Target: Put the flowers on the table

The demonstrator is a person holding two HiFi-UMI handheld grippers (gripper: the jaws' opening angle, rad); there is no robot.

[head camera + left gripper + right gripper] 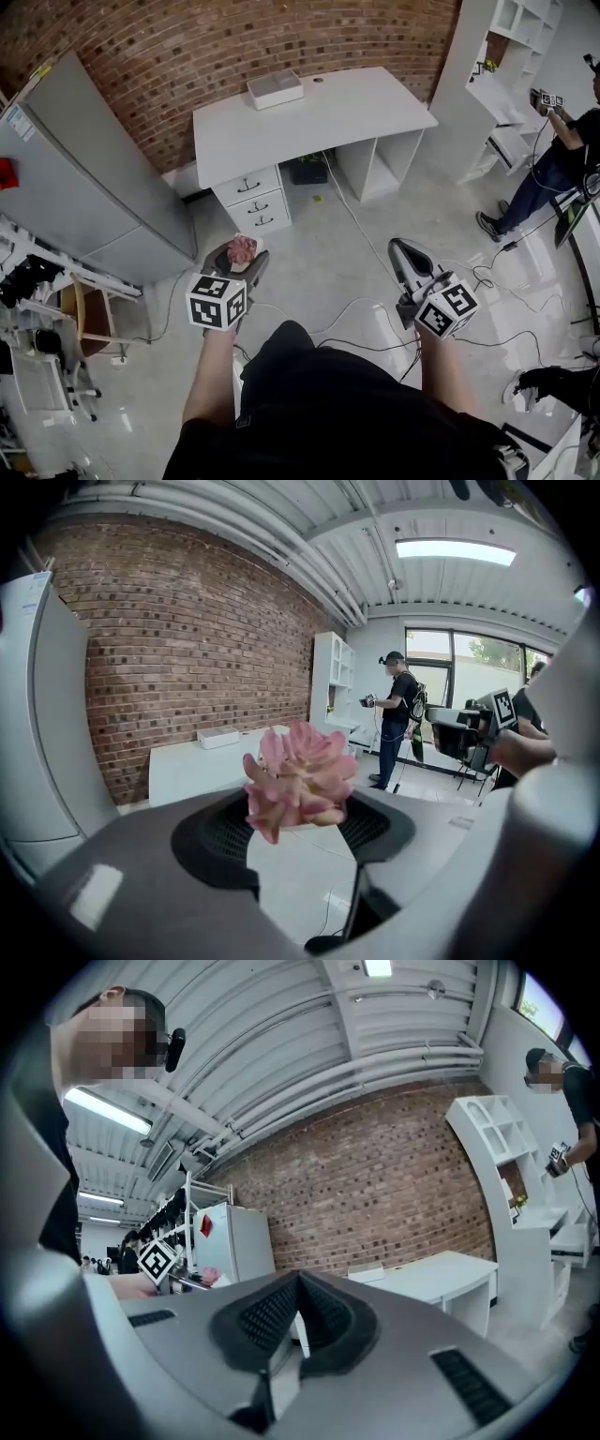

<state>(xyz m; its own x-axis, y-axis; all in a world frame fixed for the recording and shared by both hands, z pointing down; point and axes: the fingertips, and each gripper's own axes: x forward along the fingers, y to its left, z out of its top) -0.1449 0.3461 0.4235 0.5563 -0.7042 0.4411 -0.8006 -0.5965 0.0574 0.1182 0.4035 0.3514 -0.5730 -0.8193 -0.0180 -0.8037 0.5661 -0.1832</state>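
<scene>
I am holding the flowers (298, 778), a pink rosette of plump, pointed, waxy-looking petals, in the air between the ribbed black pads of the left gripper (241, 253), whose wide-set jaws are pressing on the cluster from both sides. The flowers are hanging over the glossy pale floor (319, 272), well apart from the smooth white table (309, 117) standing against the rough brick wall (187, 47). The right gripper (298, 1288) is carrying nothing, its grey jaws meeting tip to tip.
</scene>
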